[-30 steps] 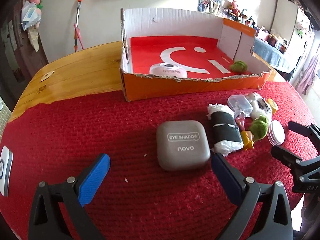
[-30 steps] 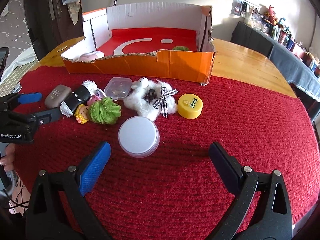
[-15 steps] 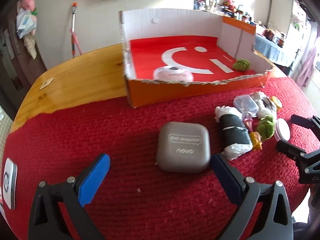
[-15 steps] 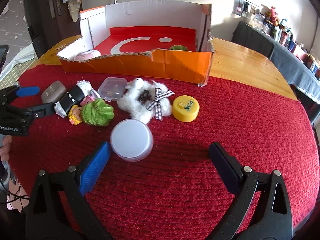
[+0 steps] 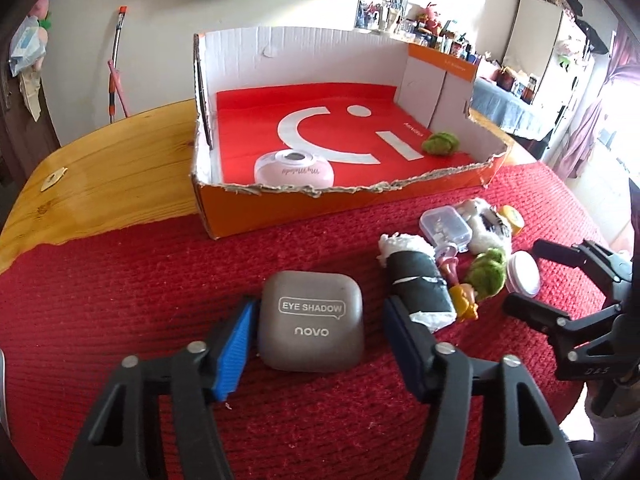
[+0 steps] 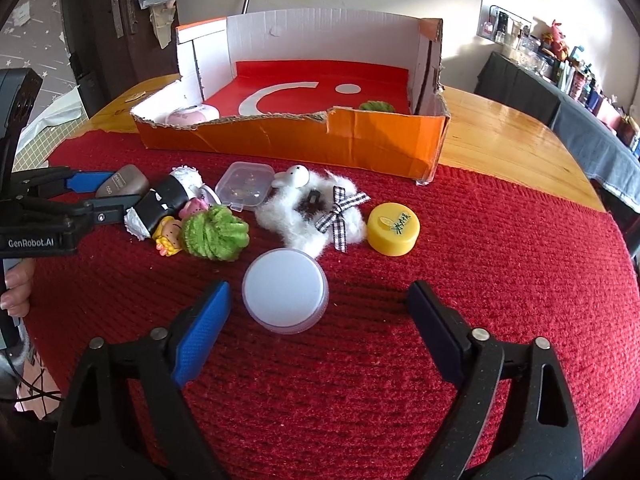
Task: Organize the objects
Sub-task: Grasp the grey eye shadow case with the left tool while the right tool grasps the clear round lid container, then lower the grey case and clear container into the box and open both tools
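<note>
Lying flat on the red mat (image 5: pixel 120 320) of the tabletop (image 5: pixel 112 168), lid up, between the pads of the left gripper (image 5: pixel 316 332): grey eye-shadow case (image 5: pixel 310 326). Bracketing that case with jaws partly apart, left pad (image 5: pixel 236 344) touching or just beside its edge, right pad a little clear of it. Resting just right of the case, a black-and-white plush roll (image 5: pixel 416 284), then a green pompom doll (image 5: pixel 486 276) and a clear plastic box (image 5: pixel 444 226). Hovering low with jaws wide apart and holding nothing, the right gripper (image 6: pixel 320 316), a white round jar (image 6: pixel 285 294) sitting between its pads without touching either. Standing behind, an orange cardboard box (image 5: pixel 360 204) holding a pink case (image 5: pixel 294 170).
</note>
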